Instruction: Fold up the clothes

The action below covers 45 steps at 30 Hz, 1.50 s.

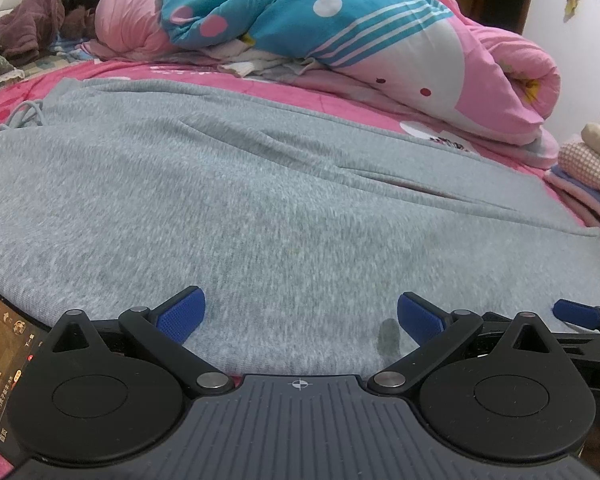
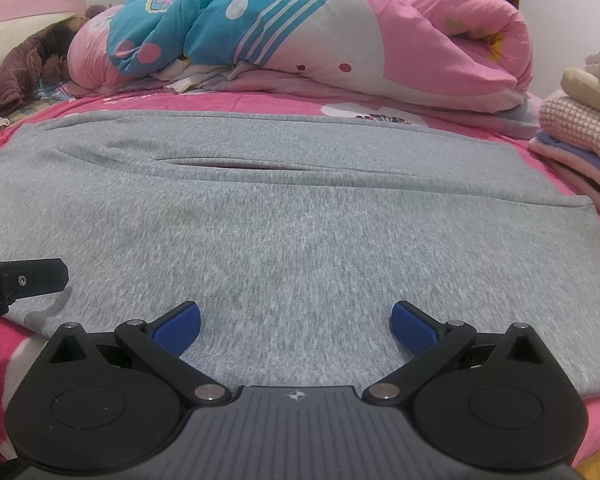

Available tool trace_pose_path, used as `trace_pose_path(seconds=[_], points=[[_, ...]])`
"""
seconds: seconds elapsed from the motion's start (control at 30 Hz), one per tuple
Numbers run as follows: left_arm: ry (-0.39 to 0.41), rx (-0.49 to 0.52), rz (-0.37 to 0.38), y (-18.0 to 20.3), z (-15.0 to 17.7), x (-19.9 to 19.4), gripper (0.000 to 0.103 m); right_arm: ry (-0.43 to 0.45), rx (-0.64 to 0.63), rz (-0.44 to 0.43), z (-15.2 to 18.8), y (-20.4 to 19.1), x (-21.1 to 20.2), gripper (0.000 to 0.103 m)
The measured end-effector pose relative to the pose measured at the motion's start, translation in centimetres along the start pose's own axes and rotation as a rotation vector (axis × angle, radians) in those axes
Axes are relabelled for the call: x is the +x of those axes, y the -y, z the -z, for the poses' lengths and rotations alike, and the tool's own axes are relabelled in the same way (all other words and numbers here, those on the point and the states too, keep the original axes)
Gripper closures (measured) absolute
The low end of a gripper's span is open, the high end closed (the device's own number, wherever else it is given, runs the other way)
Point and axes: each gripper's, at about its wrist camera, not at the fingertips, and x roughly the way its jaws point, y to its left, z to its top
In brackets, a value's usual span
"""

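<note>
Both hand-held grippers (image 1: 300,314) (image 2: 296,322) open w/ grey garment (image 2: 300,216) spread underneath.

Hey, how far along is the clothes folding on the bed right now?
Done: a stack of folded clothes sits at the bed's right edge, and the grey garment lies spread flat on the pink bedsheet.
In hand: nothing yet. The left gripper and right gripper are both open over the garment's near edge.
Left: gripping that edge and making every fold; none shows so far.
</note>
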Motion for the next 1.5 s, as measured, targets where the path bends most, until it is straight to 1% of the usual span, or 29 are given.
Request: trace_pose_path(seconds=[0.47,0.7,0.97,1.2,1.5], points=[[-0.011,0.022,-0.016,0.3,-0.1,0.2,0.0,0.001,0.0,0.001,0.0,-0.1,0.0,0.0],[-0.022,0.074,-0.068,1.3,0.1,0.6,0.0,0.002,0.001,0.0,0.1,0.0,0.0,0.0],[-0.026,0.059,-0.082,1.5,0.1,0.6,0.0,0.002,-0.001,0.001,0.0,0.0,0.0,0.0],[-0.026,0.08,-0.101,1.9,0.2,0.7,0.0,0.002,-0.001,0.001,0.1,0.0,0.0,0.0],[-0.033,0.08,-0.098,1.7,0.1,0.8,0.0,0.003,0.004,-0.004,0.1,0.1,0.0,0.0]])
